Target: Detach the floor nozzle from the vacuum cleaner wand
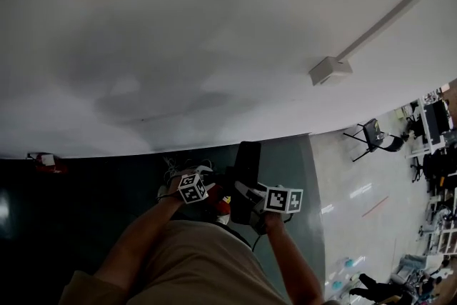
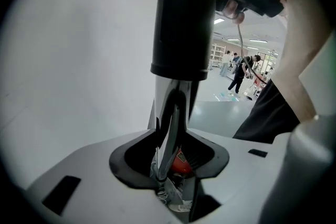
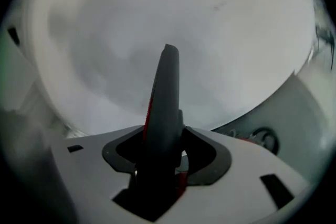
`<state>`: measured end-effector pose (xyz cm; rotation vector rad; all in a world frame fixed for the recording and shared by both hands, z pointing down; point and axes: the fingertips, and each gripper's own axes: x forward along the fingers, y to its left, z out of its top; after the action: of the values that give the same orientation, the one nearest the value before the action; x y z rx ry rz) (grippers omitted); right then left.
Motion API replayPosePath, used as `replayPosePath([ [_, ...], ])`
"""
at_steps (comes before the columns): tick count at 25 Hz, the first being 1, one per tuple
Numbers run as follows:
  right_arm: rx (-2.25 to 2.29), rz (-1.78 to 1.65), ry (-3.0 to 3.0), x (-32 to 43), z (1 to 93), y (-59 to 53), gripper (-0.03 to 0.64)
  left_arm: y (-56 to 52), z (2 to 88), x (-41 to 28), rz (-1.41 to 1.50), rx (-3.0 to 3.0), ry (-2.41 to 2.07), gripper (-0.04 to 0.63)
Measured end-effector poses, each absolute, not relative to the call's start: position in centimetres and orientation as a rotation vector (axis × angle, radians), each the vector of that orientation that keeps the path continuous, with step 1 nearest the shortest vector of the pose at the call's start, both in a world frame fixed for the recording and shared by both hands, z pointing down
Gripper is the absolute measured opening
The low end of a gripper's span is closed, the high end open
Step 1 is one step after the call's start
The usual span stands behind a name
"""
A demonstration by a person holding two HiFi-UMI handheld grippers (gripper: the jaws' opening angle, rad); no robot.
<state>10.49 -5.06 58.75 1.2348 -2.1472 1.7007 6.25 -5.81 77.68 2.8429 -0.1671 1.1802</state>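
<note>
The wand (image 2: 170, 113) is a stiff chrome tube, likely slick under the pads, so it wants a firm clamp on the metal just below the black collar (image 2: 184, 18). The floor nozzle (image 3: 165, 107) at the wand's far end looks like light, rigid plastic, best taken by its body. The left tool (image 2: 169, 168) is clenched on the wand. The right tool (image 3: 160, 165), jaws set wider, grasps the dark, red-edged nozzle. The collar sits over the wand, so the joint seems not yet parted.
</note>
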Motion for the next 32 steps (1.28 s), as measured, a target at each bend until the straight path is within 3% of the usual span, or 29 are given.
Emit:
replayPosePath([
  [2, 1.210, 1.631, -2.157, 10.3, 58.8, -5.2, 0.227, -5.9, 77.8, 6.1, 1.185, 2.827, -0.201, 0.153],
  [5, 1.146, 1.962, -2.241, 10.9, 59.6, -5.5, 0.225, -5.8, 77.9, 6.0, 1.203, 2.827, -0.184, 0.152],
  [10, 1.247, 1.557, -2.173, 11.0, 58.4, -4.7, 0.225, -5.7, 77.8, 6.6, 1.172, 2.846, -0.126, 0.153],
  [15, 1.106, 2.014, -2.327, 11.9, 58.4, -4.8, 0.222, -5.1, 77.7, 6.9, 1.167, 2.828, -0.169, 0.153],
  [20, 1.203, 1.402, -2.180, 10.7, 57.8, -4.6, 0.224, -5.7, 77.9, 6.3, 1.128, 2.805, -0.221, 0.155],
  [26, 1.023, 2.191, -2.436, 11.1, 58.8, -4.2, 0.222, -5.5, 78.0, 6.0, 1.123, 2.806, -0.219, 0.155],
  [32, 0.935, 1.886, -2.326, 10.4, 59.8, -4.4, 0.228, -4.8, 78.0, 5.9, 1.220, 2.830, -0.131, 0.153],
])
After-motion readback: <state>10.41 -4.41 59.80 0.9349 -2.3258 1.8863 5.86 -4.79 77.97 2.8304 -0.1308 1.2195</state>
